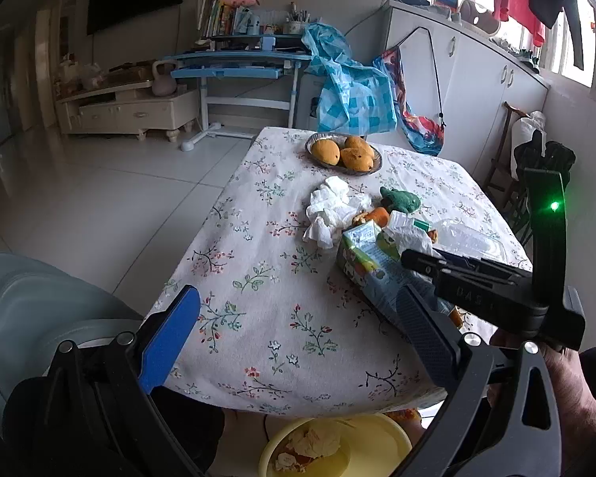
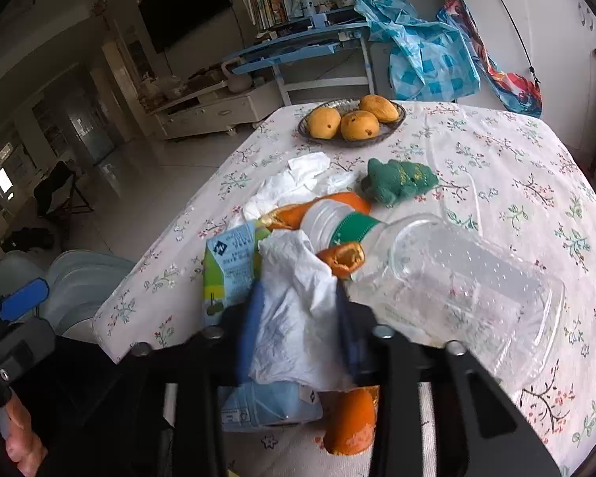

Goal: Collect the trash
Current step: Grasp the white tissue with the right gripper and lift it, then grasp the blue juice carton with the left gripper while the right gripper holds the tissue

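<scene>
My right gripper (image 2: 298, 298) is shut on a crumpled white tissue (image 2: 298, 310), over a pile of trash on the flowered table (image 2: 496, 167). The pile holds a green juice carton (image 2: 228, 266), orange peels (image 2: 341, 256), a plastic bottle with a green label (image 2: 337, 222) and a clear plastic clamshell (image 2: 469, 282). More white tissues (image 1: 333, 208) lie beyond. My left gripper (image 1: 298, 310) is open and empty above the table's near edge; the right gripper (image 1: 469, 278) shows at its right. A yellow bin (image 1: 337, 449) with tissues and peel stands below the table edge.
A plate of mangoes (image 1: 343, 151) sits at the far end of the table. A green plush toy (image 2: 401, 179) lies beside the trash pile. A grey chair (image 1: 31, 318) stands at the left. A blue desk (image 1: 238, 63) and white cabinets (image 1: 476, 79) are behind.
</scene>
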`<state>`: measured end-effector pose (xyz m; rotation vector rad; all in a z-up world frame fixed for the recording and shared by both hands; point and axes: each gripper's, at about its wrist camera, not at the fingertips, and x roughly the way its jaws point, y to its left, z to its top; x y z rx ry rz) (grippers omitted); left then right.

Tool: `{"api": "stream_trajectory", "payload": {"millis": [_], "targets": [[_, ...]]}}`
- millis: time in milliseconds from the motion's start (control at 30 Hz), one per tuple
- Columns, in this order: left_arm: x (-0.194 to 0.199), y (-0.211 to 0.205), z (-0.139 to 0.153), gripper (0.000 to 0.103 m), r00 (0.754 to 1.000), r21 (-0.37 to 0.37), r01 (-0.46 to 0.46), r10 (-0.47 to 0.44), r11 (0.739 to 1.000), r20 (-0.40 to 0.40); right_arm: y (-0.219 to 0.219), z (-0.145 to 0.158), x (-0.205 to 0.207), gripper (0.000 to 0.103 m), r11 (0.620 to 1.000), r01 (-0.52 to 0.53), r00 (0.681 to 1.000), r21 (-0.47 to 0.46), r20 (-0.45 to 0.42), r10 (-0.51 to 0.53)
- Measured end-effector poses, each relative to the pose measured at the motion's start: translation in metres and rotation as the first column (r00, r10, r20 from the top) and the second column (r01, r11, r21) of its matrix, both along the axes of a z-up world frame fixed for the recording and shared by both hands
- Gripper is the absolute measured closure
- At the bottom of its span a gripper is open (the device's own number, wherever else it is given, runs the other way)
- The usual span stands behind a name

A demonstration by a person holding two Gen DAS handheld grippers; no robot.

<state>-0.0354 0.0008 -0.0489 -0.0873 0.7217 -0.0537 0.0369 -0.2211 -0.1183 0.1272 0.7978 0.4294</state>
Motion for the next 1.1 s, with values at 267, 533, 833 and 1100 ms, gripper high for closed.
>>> {"api": "stream_trajectory", "payload": {"millis": [267,533,833,1100], "targets": [[0.005,0.002,-0.007,0.007,1.0,-0.001,-0.011,0.011,1.0,-0.026,-0.01,0.014,-0.006,0.098,0.999,0.017,0.999,0.041,0.043,-0.019],[0.007,-0.001,-0.014,0.007,0.998,0.011,-0.016,0.017,1.0,-0.056,-0.034,0.042,-0.017,0.098,0.989,0.04,0.992,0.143,0.109,-0.056],[0.036,-0.017,-0.02,0.007,0.988,-0.114,-0.015,-0.003,0.993,-0.153,-0.073,0.07,-0.047,0.098,0.964,0.103,0.974,0.244,0.173,-0.148],[0.098,-0.085,-0.043,0.007,0.946,-0.06,-0.03,0.009,0.998,-0.324,-0.106,0.068,-0.071,0.098,0.942,0.164,0.961,0.293,0.17,-0.22]]}}
